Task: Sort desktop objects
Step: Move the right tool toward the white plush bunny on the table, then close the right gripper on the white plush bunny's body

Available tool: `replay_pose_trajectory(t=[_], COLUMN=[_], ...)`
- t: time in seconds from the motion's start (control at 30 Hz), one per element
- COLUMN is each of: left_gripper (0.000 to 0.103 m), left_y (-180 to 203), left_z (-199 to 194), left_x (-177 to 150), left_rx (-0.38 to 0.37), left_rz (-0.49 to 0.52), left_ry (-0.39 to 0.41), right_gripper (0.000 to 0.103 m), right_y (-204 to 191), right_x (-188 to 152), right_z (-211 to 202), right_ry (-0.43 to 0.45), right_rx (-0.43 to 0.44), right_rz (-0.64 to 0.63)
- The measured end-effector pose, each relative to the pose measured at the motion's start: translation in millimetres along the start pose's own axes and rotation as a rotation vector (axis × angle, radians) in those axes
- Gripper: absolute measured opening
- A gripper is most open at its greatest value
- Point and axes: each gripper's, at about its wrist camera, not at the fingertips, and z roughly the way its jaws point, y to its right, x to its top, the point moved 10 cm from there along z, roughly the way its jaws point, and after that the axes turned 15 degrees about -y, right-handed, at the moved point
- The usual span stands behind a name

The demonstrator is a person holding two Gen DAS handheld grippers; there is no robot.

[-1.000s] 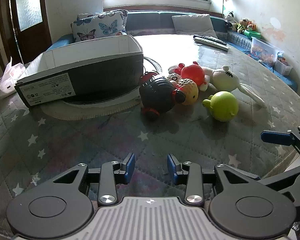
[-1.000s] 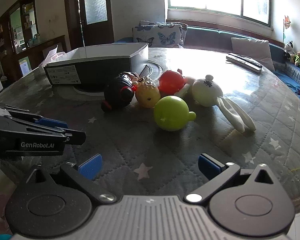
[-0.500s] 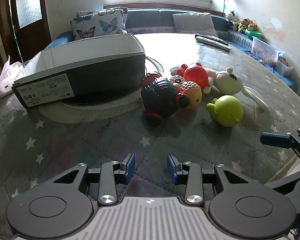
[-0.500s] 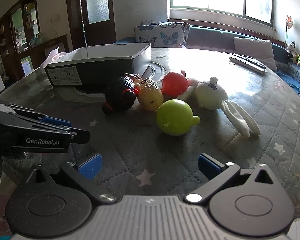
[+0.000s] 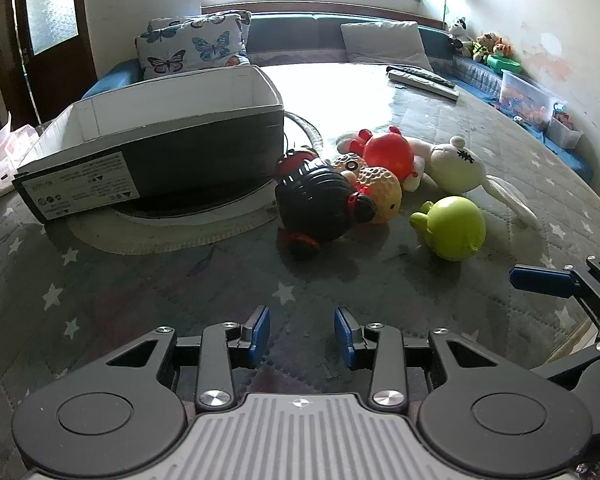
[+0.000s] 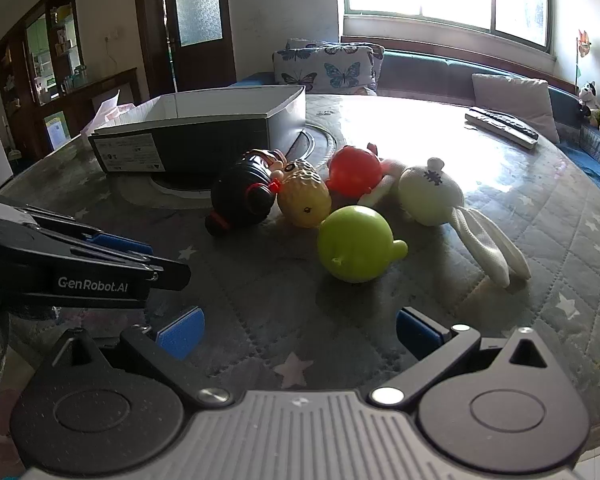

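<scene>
Both tongs, left [image 5: 302, 334] & right [image 6: 298, 330], apart, empty. Box [image 5: 172, 120] ahead-left appears empty; five toys [image 5: 452, 232] ahead unsorted.

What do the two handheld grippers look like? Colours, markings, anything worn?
Both match: the left gripper and right gripper have black linkage arms with silver pivot screws, blue pads on the fingers, round black discs either side, and a grey ribbed body. The left one's side reads "GenRobot.AI" in white. No clear sleeve is visible.
</scene>
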Motion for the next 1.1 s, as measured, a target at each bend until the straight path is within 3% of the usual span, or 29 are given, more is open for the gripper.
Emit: replay_pose_trajectory(t=[0.87,1.1], left_gripper=[0.038,0.038], left_y=[20.4,27.3], left_z=[-0.5,-8.3], left_x=[15.1,27.4], left_rx=[-0.069,-0.109], left_rz=[0.056,0.082], left_ry=[-0.003,0.021], right_gripper=[0.101,0.094], right_y=[21.1,29.2], right_x=[7.6,16.1], right_z=[0.6,-0.8], right_ry=[0.022,0.041], right_rx=[-0.004,0.004], right_rz=[0.044,0.059])
